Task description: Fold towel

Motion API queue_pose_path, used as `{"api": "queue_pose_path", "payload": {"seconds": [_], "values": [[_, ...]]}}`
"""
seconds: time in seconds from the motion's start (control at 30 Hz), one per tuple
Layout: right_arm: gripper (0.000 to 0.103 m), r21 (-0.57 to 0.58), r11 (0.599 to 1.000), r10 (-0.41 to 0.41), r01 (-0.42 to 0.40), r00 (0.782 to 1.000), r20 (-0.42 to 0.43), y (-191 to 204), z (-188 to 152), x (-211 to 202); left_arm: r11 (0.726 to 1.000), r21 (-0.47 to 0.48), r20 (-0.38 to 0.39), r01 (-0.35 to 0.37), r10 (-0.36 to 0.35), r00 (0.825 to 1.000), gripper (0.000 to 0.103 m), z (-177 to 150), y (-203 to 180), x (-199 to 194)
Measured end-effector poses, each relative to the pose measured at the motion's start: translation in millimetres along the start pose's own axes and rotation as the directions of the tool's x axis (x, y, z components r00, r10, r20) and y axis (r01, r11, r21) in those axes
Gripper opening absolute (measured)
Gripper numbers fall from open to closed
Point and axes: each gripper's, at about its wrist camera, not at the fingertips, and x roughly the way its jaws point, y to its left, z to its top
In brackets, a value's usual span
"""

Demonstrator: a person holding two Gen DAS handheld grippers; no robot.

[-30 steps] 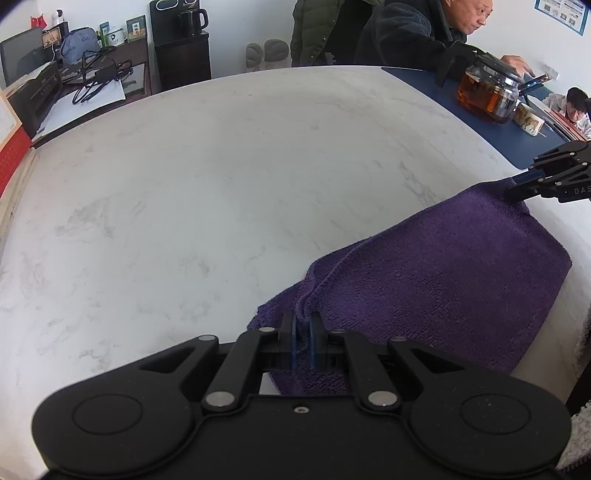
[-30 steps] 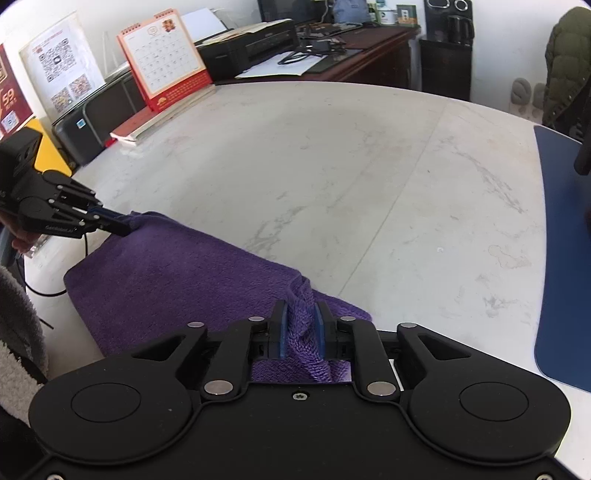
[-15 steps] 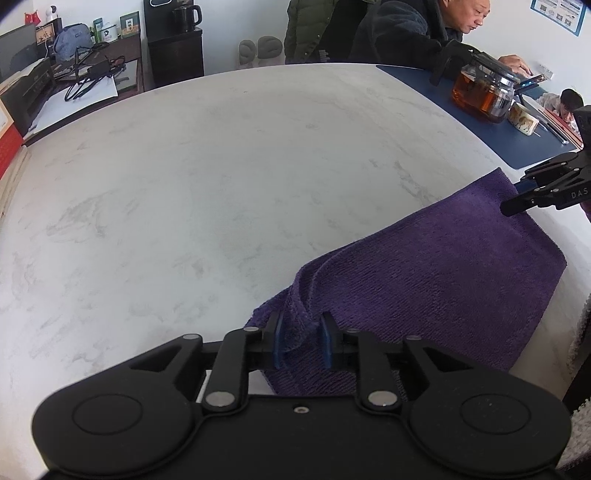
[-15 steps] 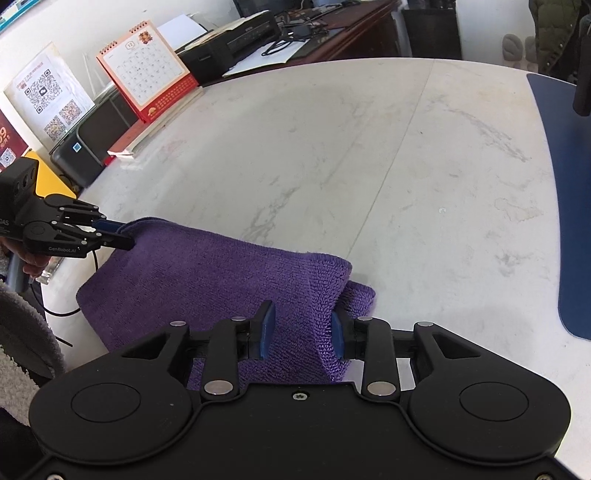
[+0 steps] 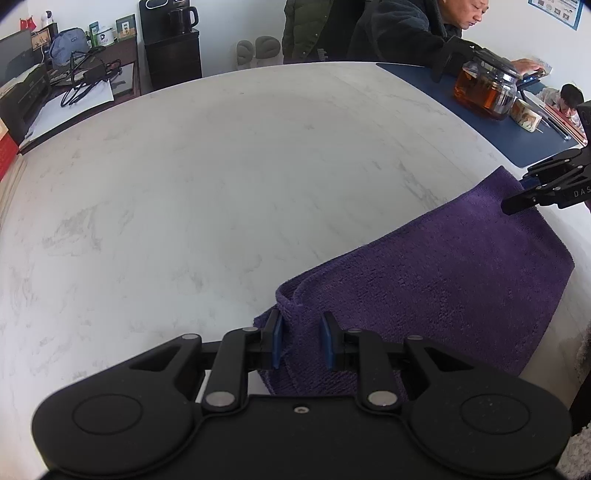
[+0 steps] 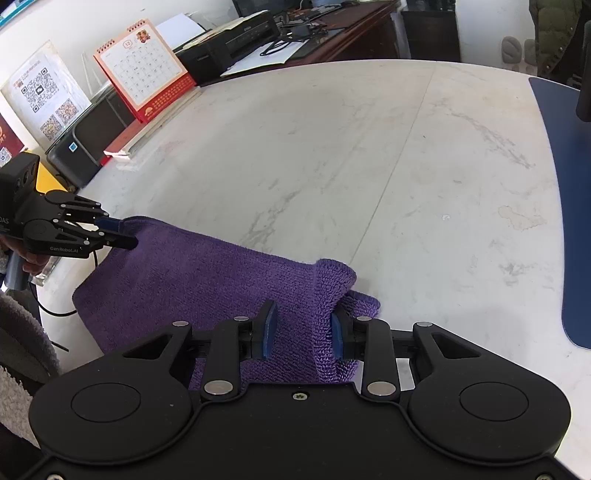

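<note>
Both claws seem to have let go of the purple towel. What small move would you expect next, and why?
Probably backing both grippers off the towel. The left gripper and right gripper have just been opening, then closing a little; their fingers straddle the two corners without pinching, and the towel lies folded once on the table.

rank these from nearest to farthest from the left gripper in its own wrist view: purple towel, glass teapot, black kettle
1. Purple towel: right at the left gripper, its folded corner lying between the open fingers.
2. Glass teapot: far right, on the blue mat across the table.
3. Black kettle: farthest, on the dark cabinet beyond the table, upper left.
</note>
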Motion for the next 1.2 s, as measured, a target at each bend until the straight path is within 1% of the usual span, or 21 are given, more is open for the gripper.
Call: {"api": "queue_pose_path", "payload": {"seconds": [0.07,0.17,0.2,0.33,0.37,0.47,0.5,0.53,0.67,0.73,0.8,0.87,0.93,1.0,1.07,1.2], "values": [[0.020,0.006,1.000,-0.001,0.001,1.000,0.007,0.2,-0.1,-1.1,1.000,-0.012,0.005,0.000,0.000,1.000,0.015,-0.2,1.1,-0.4],[0.020,0.004,1.000,-0.007,0.007,1.000,0.014,1.6,-1.1,-2.3,1.000,-0.021,0.012,-0.001,0.001,1.000,0.015,-1.0,1.2,-0.1],[0.020,0.004,1.000,-0.008,0.008,1.000,0.013,1.6,-1.6,-2.1,1.000,-0.022,0.015,-0.002,0.002,1.000,0.018,-1.3,0.9,0.1],[0.020,0.005,1.000,-0.015,0.014,1.000,0.012,2.7,-3.8,-0.9,1.000,0.003,0.020,-0.016,0.016,1.000,0.018,-0.4,-2.9,1.0],[0.020,0.006,1.000,-0.019,0.019,1.000,0.014,3.0,-4.5,-0.6,1.000,-0.004,0.020,-0.017,0.017,1.000,0.017,0.0,-2.3,1.1],[0.008,0.016,1.000,-0.025,0.025,0.999,0.025,2.5,-5.5,-1.7,0.999,-0.037,0.030,-0.023,0.024,0.999,0.006,-0.2,0.6,0.0],[0.007,0.026,0.999,-0.026,0.025,0.999,0.029,1.8,-5.5,-2.1,0.998,-0.054,0.035,-0.021,0.023,0.999,0.003,-0.6,1.7,-1.3],[0.005,0.034,0.999,-0.025,0.024,0.999,0.036,1.3,-5.5,-2.9,0.998,-0.068,0.047,-0.018,0.022,0.999,0.003,-0.6,1.9,-3.6],[0.005,0.068,0.998,-0.012,0.007,0.997,0.080,0.2,-6.7,-13.6,0.989,-0.139,0.097,0.040,-0.026,0.995,0.003,-1.8,5.1,-18.2],[0.005,0.085,0.996,0.000,-0.009,0.994,0.106,0.1,-7.5,-21.2,0.980,-0.184,0.138,0.073,-0.048,0.989,0.003,-3.7,6.9,-28.8],[0.005,0.099,0.994,0.026,-0.039,0.991,0.135,-0.3,-9.6,-29.4,0.966,-0.226,0.190,0.123,-0.079,0.979,0.003,-7.0,8.0,-41.5],[0.005,0.104,0.992,0.061,-0.078,0.985,0.163,0.0,-12.8,-37.4,0.953,-0.252,0.237,0.166,-0.105,0.966,0.003,-12.0,7.2,-55.1],[0.005,0.101,0.988,0.097,-0.118,0.976,0.193,2.6,-17.4,-48.3,0.946,-0.262,0.272,0.192,-0.118,0.955,0.003,-21.1,4.1,-71.2],[0.005,0.090,0.983,0.136,-0.159,0.966,0.218,6.6,-23.2,-61.4,0.942,-0.269,0.287,0.201,-0.121,0.950,0.003,-27.2,1.7,-82.1],[0.005,0.070,0.978,0.173,-0.195,0.956,0.235,11.7,-30.2,-75.1,0.930,-0.285,0.315,0.231,-0.137,0.939,0.003,-40.0,-1.6,-101.5],[0.005,0.047,0.961,0.255,-0.274,0.935,0.246,23.0,-46.5,-100.6,0.916,-0.292,0.350,0.276,-0.166,0.922,0.003,-60.4,-9.3,-132.2]]}}
